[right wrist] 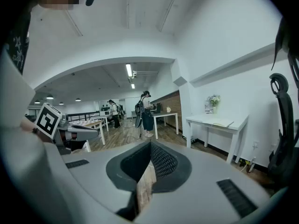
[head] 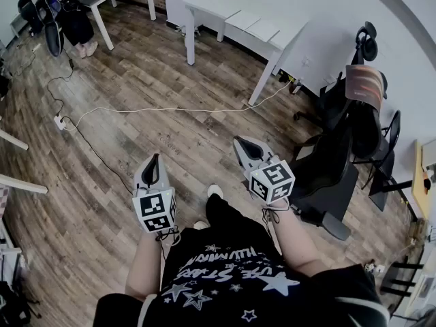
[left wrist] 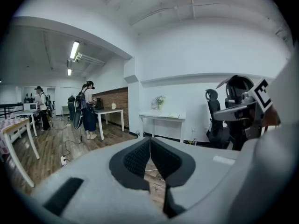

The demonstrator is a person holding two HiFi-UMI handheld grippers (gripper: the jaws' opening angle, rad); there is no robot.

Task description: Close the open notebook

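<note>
Distance is the risk: the open notebook (head: pixel 253 26) lies on the white table (head: pixel 204 2), well apart from the left gripper (head: pixel 155 159) and right gripper (head: pixel 242 143), both pressed together and empty. Walking to the table, a foot could snag the cable (head: pixel 170 109) in front of it.

Your left tongs (head: pixel 155 159) and right tongs (head: pixel 240 143) hang side by side over the brown wood-plank floor (head: pixel 136 80). Ahead, well apart from them, the white rectangular surface (head: pixel 211 2) stands by the wall, with the open white notebook (head: pixel 262 28) on its right end. Black office chairs (head: pixel 340 155) stand to your right. A thin white cable (head: pixel 170 109) crosses the floor between you and the surface.
</note>
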